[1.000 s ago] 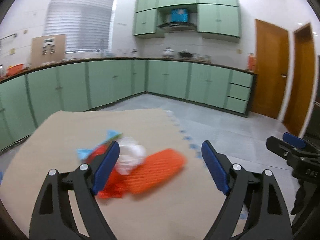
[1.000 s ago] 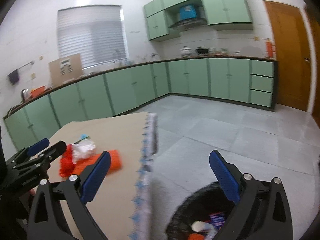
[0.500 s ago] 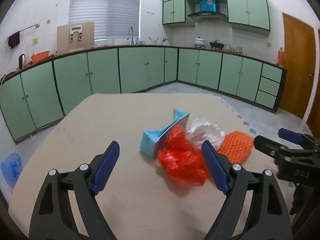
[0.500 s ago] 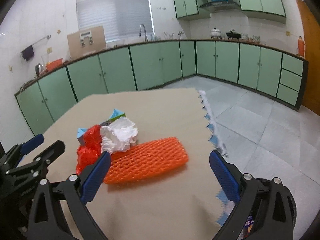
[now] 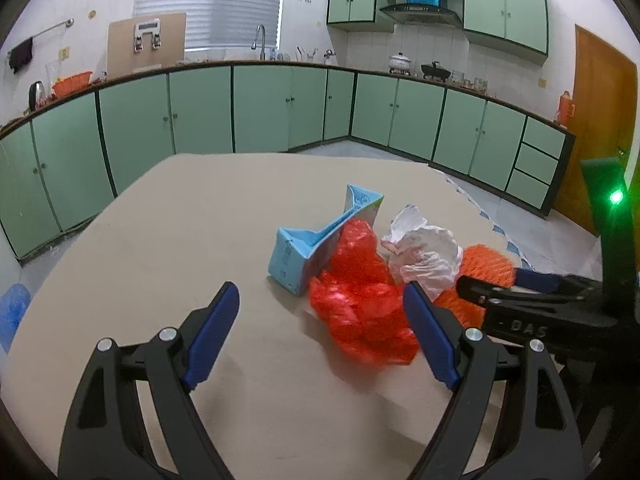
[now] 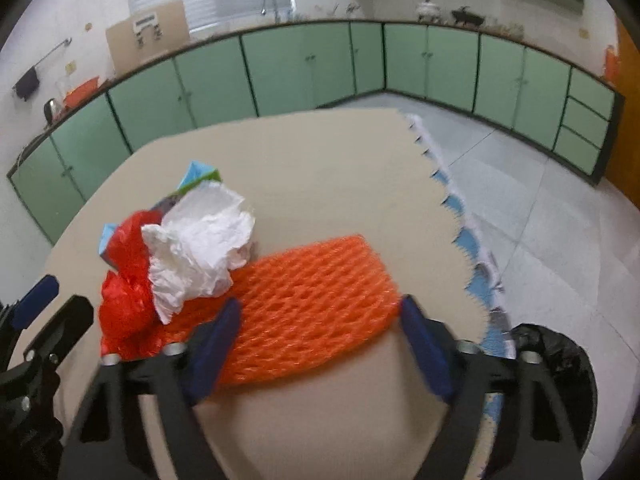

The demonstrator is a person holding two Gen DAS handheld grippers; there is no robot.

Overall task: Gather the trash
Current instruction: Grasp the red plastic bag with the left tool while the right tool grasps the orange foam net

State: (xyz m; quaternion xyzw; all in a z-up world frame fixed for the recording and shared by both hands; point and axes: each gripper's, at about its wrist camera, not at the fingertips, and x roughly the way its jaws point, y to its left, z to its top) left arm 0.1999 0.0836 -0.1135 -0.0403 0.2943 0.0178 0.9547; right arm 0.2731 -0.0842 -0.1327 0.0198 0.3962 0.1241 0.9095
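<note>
A heap of trash lies on the beige table [image 5: 160,240]: a blue carton [image 5: 316,240], a red plastic bag [image 5: 360,300], a crumpled white wrapper [image 5: 424,252] and an orange foam net [image 6: 312,312]. My left gripper [image 5: 320,292] hangs open just short of the carton and the red bag, its right finger beside the bag. My right gripper [image 6: 320,306] is low over the near end of the foam net. Its jaws are closing with the net between them, and the pads do not visibly squeeze it. In the left wrist view the right gripper's fingers [image 5: 520,280] lie across the net.
A bin lined with a black bag [image 6: 560,360] stands on the floor by the table's right edge, where a blue and white scalloped cloth edge [image 6: 460,216] hangs. Green cabinets [image 5: 200,120] line the far walls. A blue bag [image 5: 14,308] lies on the floor at the left.
The right gripper swung from over the bin to the table, dropped onto the orange net and narrowed its jaws. The left gripper came closer to the carton and red bag, still open.
</note>
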